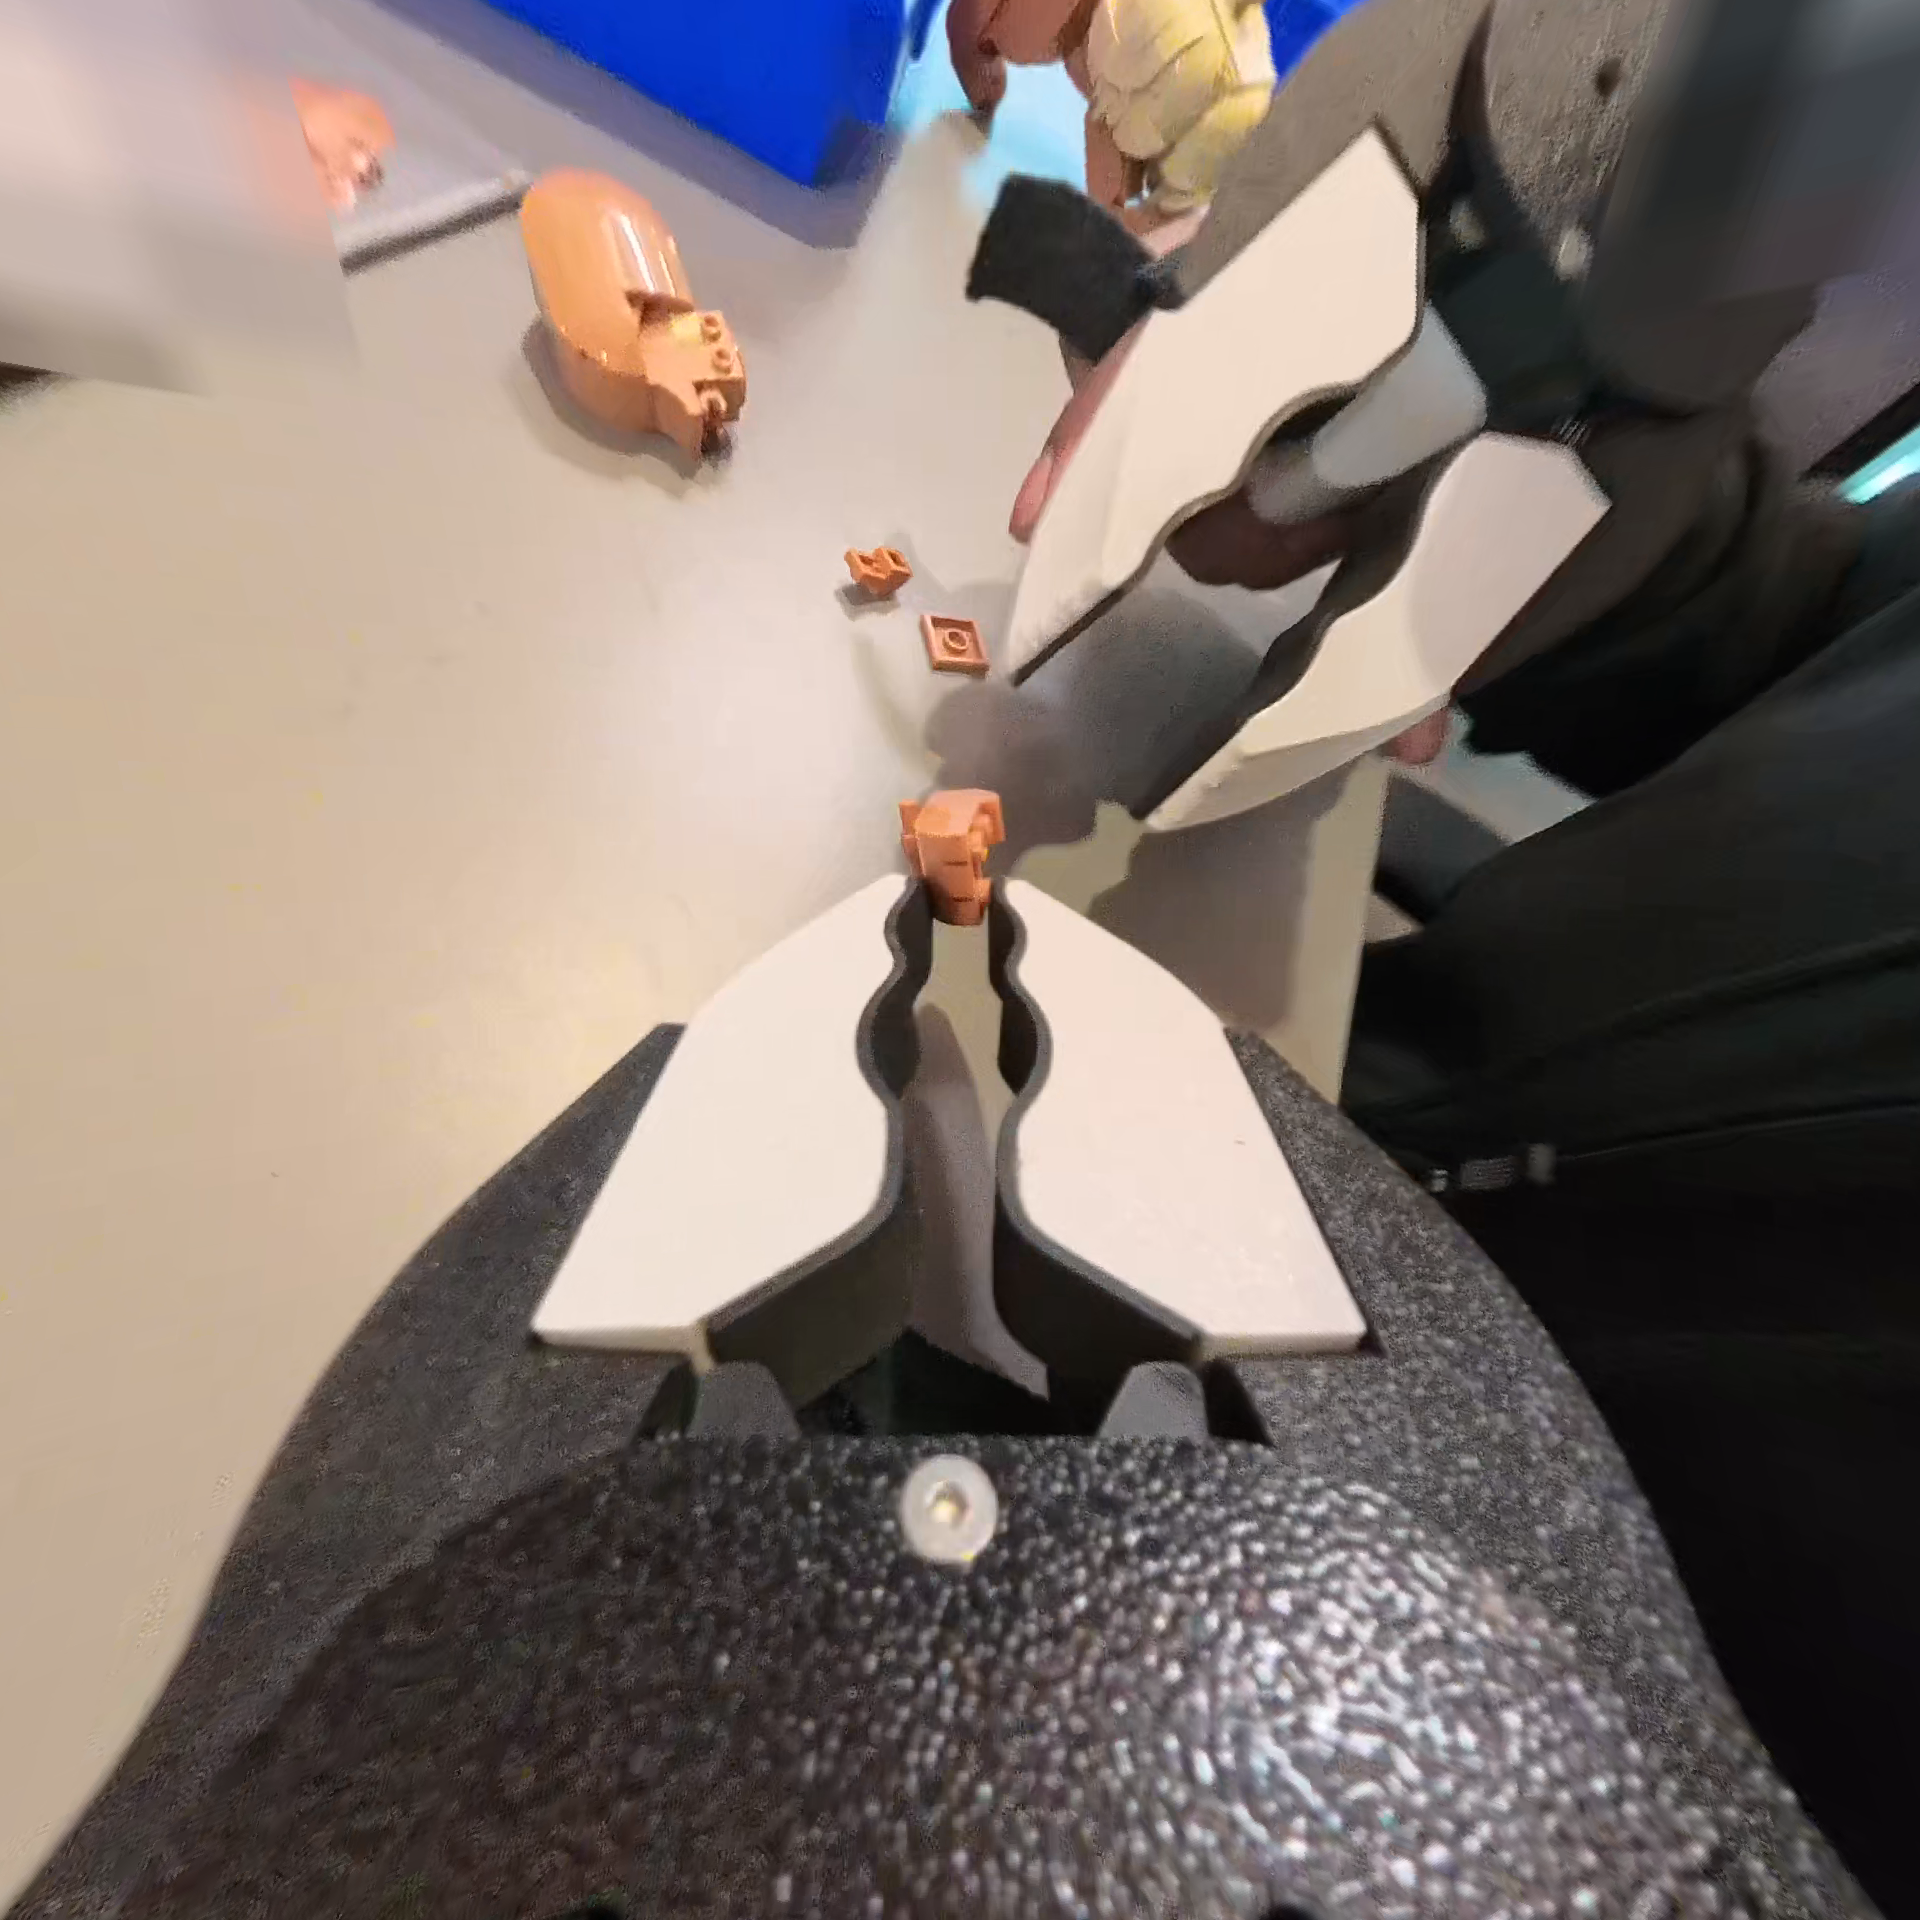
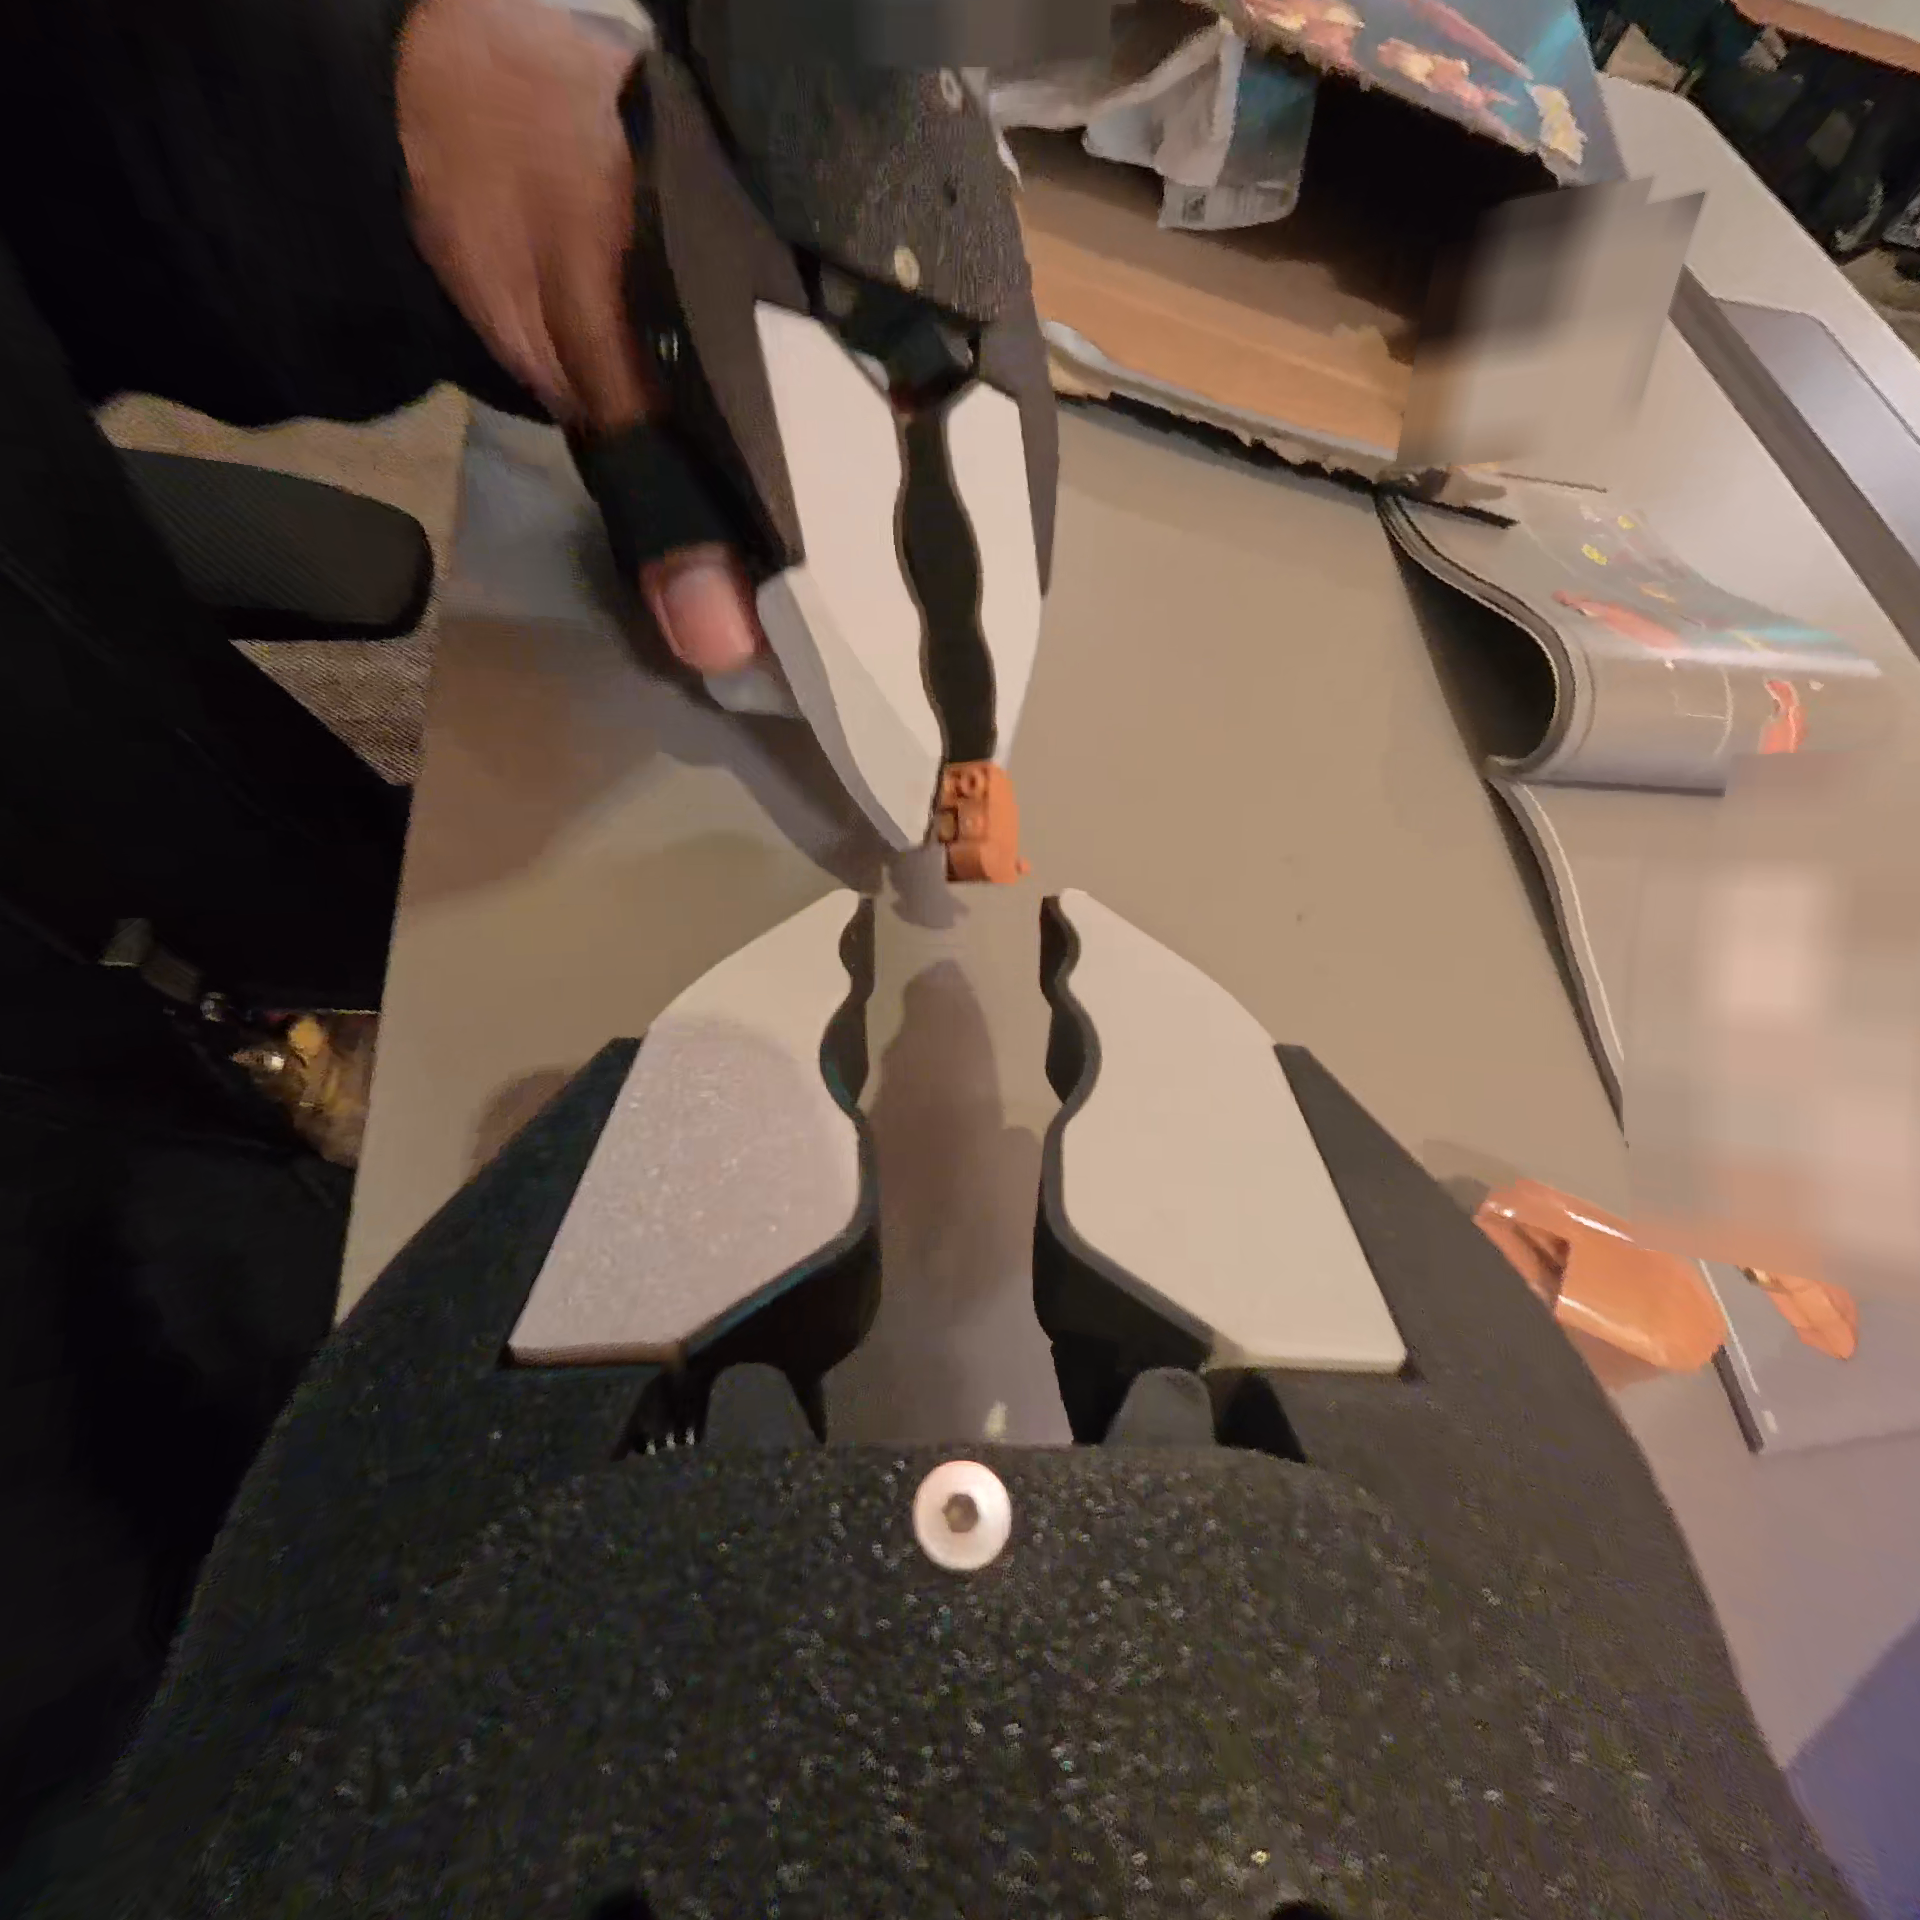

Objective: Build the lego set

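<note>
Nearest the lens in the left wrist view, the left gripper [image 1: 954, 883] has its white fingers drawn close and clamped on a small orange brick piece [image 1: 954, 850] at their tips, low centre of the frame, just above the grey table [image 1: 312, 831]. Up and to the right of it, the right gripper [image 1: 1086, 743] hangs tilted with its jaws apart and nothing between them, a hand [image 1: 1049, 468] showing behind its upper finger. On the table just past the held piece lie a flat square orange tile [image 1: 954, 643] and, a little farther, a tiny orange clip piece [image 1: 878, 568], near each other but apart. Toward the upper left rests a large rounded orange build [image 1: 623, 301], with a blue bin [image 1: 727, 73] behind it at the top edge.

From the right wrist view, the right gripper [image 2: 951, 904] stands spread over bare table in the lower centre. Beyond its tips the left gripper [image 2: 966, 805] points down, held by a hand [image 2: 540, 229], pinching the brick piece [image 2: 977, 812]. An open booklet [image 2: 1621, 665] lies at the right, a cardboard box [image 2: 1226, 312] at the top, and the orange build [image 2: 1600, 1288] at the lower right.
</note>
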